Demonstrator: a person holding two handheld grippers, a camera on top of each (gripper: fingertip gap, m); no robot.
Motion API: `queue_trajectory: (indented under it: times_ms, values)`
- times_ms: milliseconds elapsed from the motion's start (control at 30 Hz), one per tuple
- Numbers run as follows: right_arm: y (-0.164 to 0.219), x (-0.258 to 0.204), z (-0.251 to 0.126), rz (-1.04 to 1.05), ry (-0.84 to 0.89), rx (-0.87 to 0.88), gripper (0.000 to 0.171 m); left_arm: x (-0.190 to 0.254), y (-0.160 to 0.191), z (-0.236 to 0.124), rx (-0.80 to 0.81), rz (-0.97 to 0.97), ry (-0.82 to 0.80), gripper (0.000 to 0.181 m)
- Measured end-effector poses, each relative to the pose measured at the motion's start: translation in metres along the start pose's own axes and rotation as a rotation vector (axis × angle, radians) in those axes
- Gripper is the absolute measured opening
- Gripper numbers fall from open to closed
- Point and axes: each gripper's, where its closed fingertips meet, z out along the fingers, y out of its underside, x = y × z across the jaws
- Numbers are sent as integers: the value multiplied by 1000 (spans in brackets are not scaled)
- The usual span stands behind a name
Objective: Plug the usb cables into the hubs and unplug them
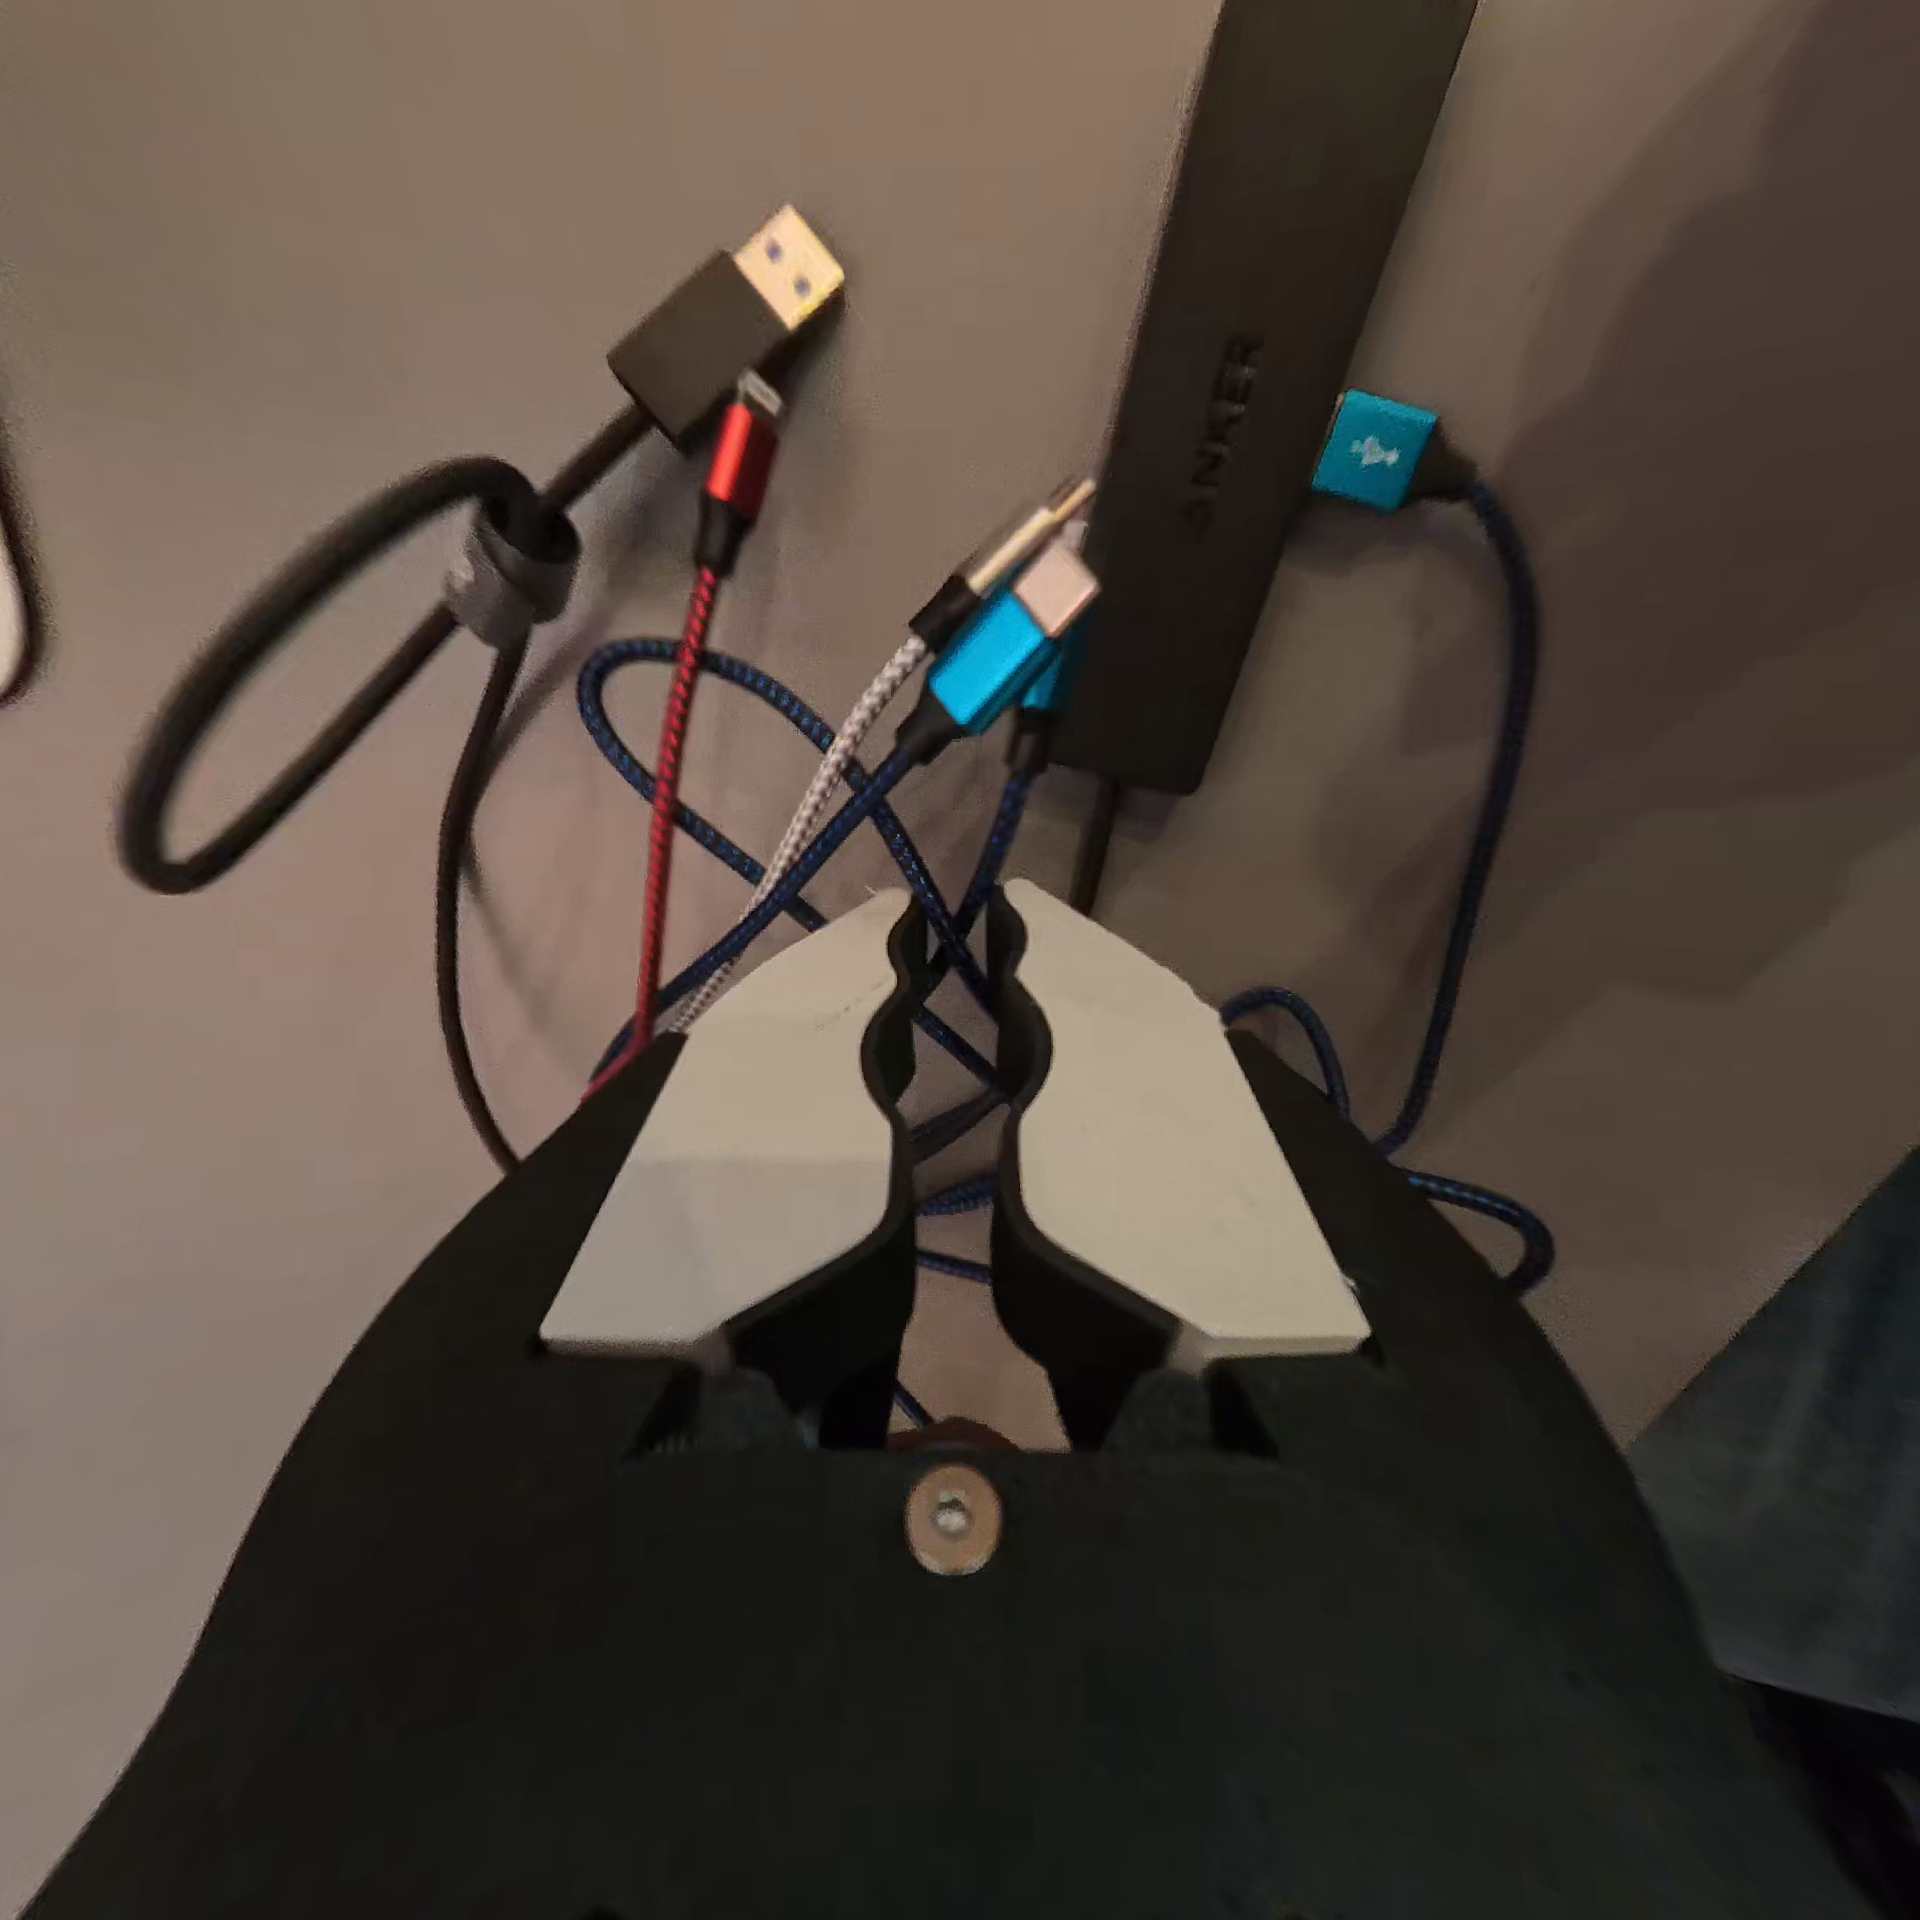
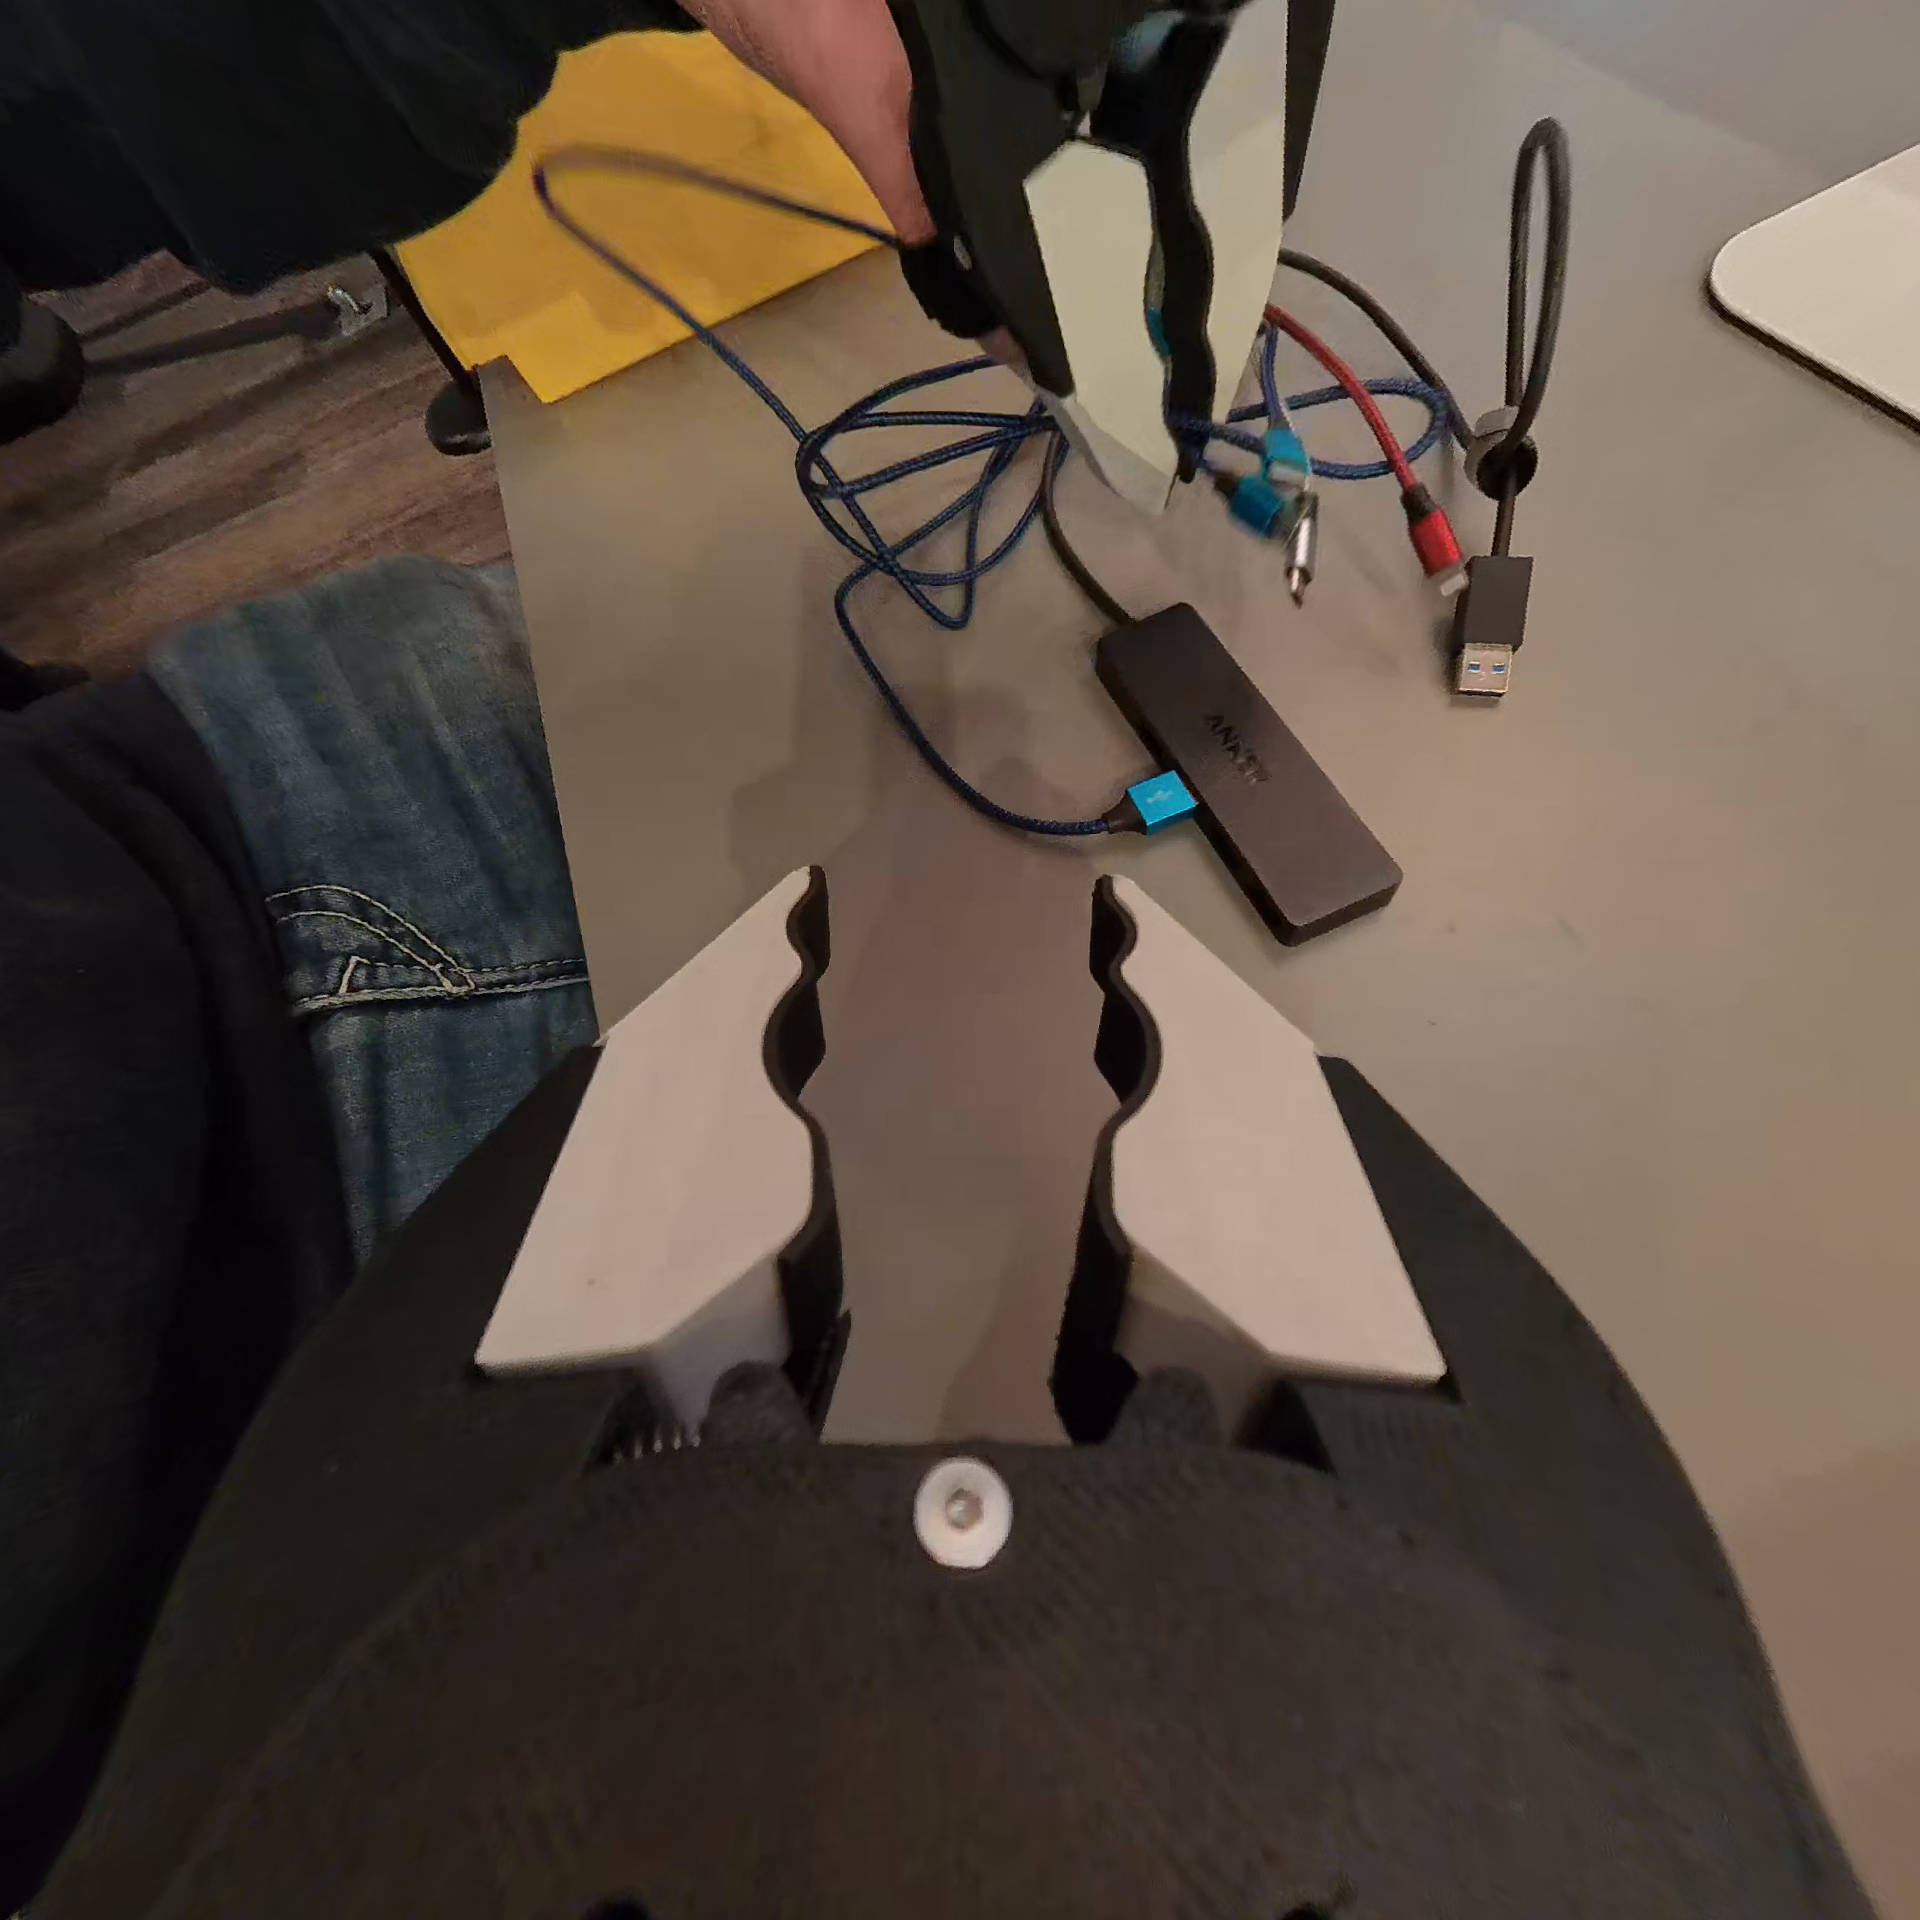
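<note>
Your left tool (image 1: 956, 914) is sitting low centre in the left wrist view, jaws nearly together with a narrow gap. Blue braided cables (image 1: 914, 862) are running through that gap; can't tell if they're actually pinched. In the right wrist view the same tool (image 2: 1169, 457) is hanging at top centre, tips down over the cable tangle, with your hand (image 2: 831, 94) showing behind it.

Your right tool (image 2: 961, 894) is sitting lower centre in its own view, jaws wide apart, nothing between them, only bare desk (image 2: 1558, 1143) in the gap.

The black hub (image 1: 1288, 343) is lying flat on the desk, running to the upper right of the left view. One blue USB plug (image 1: 1371, 457) is seated in its right-hand side. Second blue plug (image 1: 992, 665) and a silver plug (image 1: 1023, 540) are lying loose just beside the hub's left edge, centre frame; contact unclear.

The red braided cable (image 1: 675, 748) is lying left of centre, its red connector (image 1: 740, 447) touching the black USB-A plug (image 1: 717, 332) at upper left. That plug's black cord is looping at left, cinched by a grey strap (image 1: 499, 582).

A white pad (image 2: 1829, 281) is sitting at the upper right edge of the right view, a yellow sheet (image 2: 623, 208) at upper left.
</note>
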Motion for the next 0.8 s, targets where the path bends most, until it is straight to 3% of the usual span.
queue_trajectory:
  times_ms: [100, 233, 367, 500, 667, 767, 800]
  values:
    - [2, 1, 6, 6, -3, -12, 50, -12, 7, 3, 21, -57, -19, 34]
    - [7, 4, 15, 9, 5, -39, 50, -20, 3, -24, 150, -109, -39, 54]
    - [9, 4, 24, 11, -4, -53, 49, 19, -20, -44, 239, 49, 4, 46]
    - [10, 2, 31, 11, -22, -66, 49, 57, -16, -10, 66, 241, 18, 37]
    - [13, 3, 33, 21, -24, -69, 49, 50, -47, 7, 173, 263, -45, 54]
    - [13, 5, 35, 35, -27, -56, 48, 37, -47, 21, 108, 280, -62, 57]
    - [12, 6, 36, 33, -23, -53, 48, 36, -47, 23, 102, 271, -37, 51]
